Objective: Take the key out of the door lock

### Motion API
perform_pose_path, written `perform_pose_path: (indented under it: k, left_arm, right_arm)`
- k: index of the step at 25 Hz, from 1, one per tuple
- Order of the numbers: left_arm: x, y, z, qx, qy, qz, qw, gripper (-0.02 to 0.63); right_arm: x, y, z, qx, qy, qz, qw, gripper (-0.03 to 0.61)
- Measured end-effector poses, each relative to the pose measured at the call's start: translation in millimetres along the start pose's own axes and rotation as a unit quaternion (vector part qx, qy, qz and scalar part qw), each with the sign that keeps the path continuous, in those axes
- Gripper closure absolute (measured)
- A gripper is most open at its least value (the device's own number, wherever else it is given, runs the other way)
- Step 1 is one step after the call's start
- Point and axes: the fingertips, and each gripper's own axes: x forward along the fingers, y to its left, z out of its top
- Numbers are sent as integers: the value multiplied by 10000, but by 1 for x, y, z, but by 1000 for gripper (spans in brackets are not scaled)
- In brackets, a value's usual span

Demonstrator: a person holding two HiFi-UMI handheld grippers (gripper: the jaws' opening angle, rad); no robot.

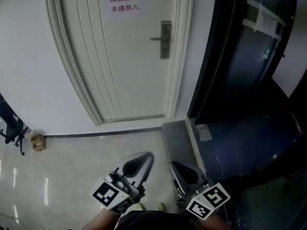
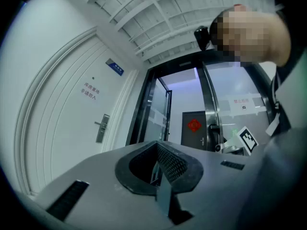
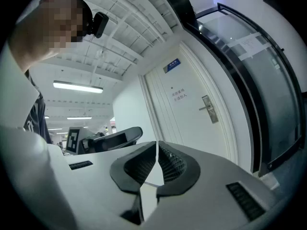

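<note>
The white door (image 1: pixel 129 56) stands closed ahead, with a metal lock plate and lever handle (image 1: pixel 165 39) on its right side. The lock also shows small in the left gripper view (image 2: pixel 102 127) and the right gripper view (image 3: pixel 209 109). A key is too small to make out in any view. My left gripper (image 1: pixel 142 160) and right gripper (image 1: pixel 181 168) are held low near my body, far from the door. Both are shut on nothing, the left gripper (image 2: pixel 156 146) and the right gripper (image 3: pixel 157 143) with jaws meeting at the tips.
A printed sign (image 1: pixel 123 4) is stuck high on the door. Dark glass doors (image 1: pixel 249 56) rise to the right of the door frame. A small cardboard box (image 1: pixel 38 141) and a chair base (image 1: pixel 12 132) sit by the wall at left.
</note>
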Motion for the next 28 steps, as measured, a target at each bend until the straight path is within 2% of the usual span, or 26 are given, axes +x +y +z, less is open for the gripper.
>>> perform_pose_path:
  k: [4,10,16,21,28]
  left_arm:
    - [16,-2,-13,66,190,174,9996,607]
    - [33,1,-19,443,339,248,9981,607]
    - [51,28,-20,451,356,399,9975,609]
    - [73,64,-20,483,347,387,9975,609]
    - [119,139,-9,587,221,254,9977,608]
  right_arm:
    - [-10,-15,-1,-135,63,-51,9999,563]
    - [-14,-33,3,-193,19,-90,9998,563]
    - [2,-54,5,-218,21,-146,9997,563]
    - [33,-75,10,-340,39,-260,9991,563]
    - [110,-114,25,-508,-3,-361,9981,563]
